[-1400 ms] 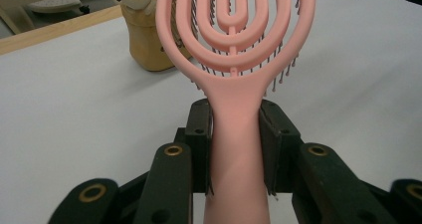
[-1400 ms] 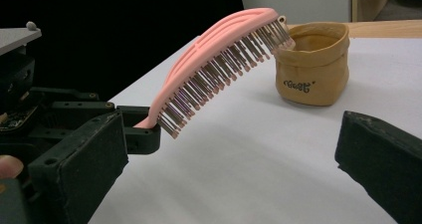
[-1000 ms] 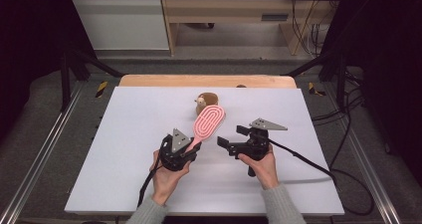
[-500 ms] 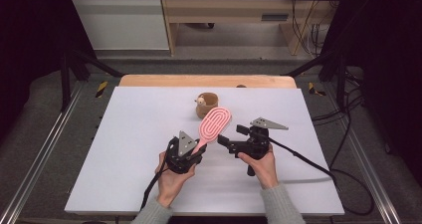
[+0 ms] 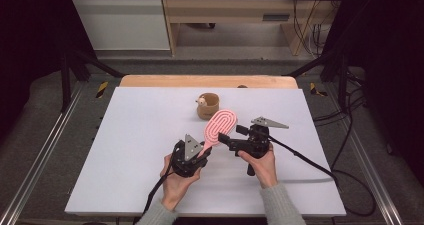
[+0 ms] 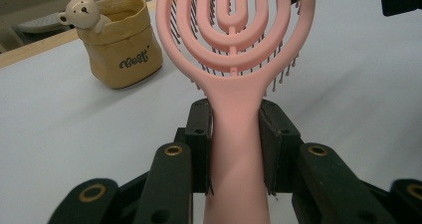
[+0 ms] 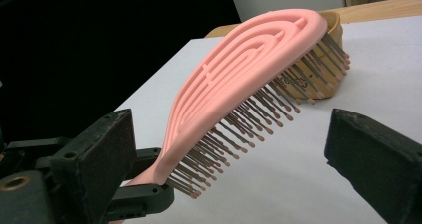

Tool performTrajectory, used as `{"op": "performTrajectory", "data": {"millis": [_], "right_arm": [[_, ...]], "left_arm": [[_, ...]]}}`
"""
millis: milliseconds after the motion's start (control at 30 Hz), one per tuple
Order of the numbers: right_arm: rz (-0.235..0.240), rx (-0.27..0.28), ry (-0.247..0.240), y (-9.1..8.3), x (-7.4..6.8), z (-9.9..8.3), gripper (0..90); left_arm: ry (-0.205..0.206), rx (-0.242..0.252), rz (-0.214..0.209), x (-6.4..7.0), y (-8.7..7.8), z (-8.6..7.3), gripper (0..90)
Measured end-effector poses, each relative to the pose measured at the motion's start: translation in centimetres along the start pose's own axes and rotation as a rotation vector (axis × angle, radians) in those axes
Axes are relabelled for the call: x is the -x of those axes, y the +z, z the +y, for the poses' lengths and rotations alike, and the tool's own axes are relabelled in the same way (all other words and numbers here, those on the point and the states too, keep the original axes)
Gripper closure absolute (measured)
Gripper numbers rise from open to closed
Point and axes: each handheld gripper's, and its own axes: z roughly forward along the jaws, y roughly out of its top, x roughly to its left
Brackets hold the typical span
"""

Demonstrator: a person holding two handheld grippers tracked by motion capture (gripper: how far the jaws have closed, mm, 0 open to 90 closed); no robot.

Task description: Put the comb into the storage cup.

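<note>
Jaws of the left gripper (image 5: 200, 152) are clamped on the handle of the pink hairbrush (image 5: 219, 127), one pad on each flank of the neck just below the head, as the left gripper view shows (image 6: 234, 149); the brush is held clear of the white table (image 5: 130, 150), head tilted up and away toward the small tan pouch (image 5: 208, 106) with a bear figure on its rim; jaws of the right gripper (image 5: 227, 140) stand wide apart on either side of the brush head (image 7: 239, 89), touching nothing, bristles pointing down between them.

My reading is that the right gripper is about to take the head, and that is where trouble could start; the head is a slotted, curved shell on top and a field of springy bristles (image 7: 278, 99) below (nothing flat to bear on), so a pad that lands on bristles may squash and slide rather than hold; a grip across the edges of the oval could squeeze the brush out forwards. If the left jaws let go before the right ones are firm, the brush would drop to the table; if both pull at once in different directions, the smooth tapered handle could twist or creep in the left pads. The pouch sits just beyond the brush tip; a forward push could knock it over.
</note>
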Motion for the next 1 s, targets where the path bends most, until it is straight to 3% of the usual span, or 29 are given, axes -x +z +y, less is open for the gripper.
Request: {"op": "performTrajectory", "data": {"millis": [467,1000], "right_arm": [[0.011,-0.015,0.042,0.2,0.1,0.1,14.9],[0.038,-0.044,0.078,0.2,0.2,0.2,38.8]], "left_arm": [[0.023,0.017,-0.004,1.0,0.1,0.2,69.4],[0.037,0.029,-0.006,1.7,0.2,0.2,69.4]]}}
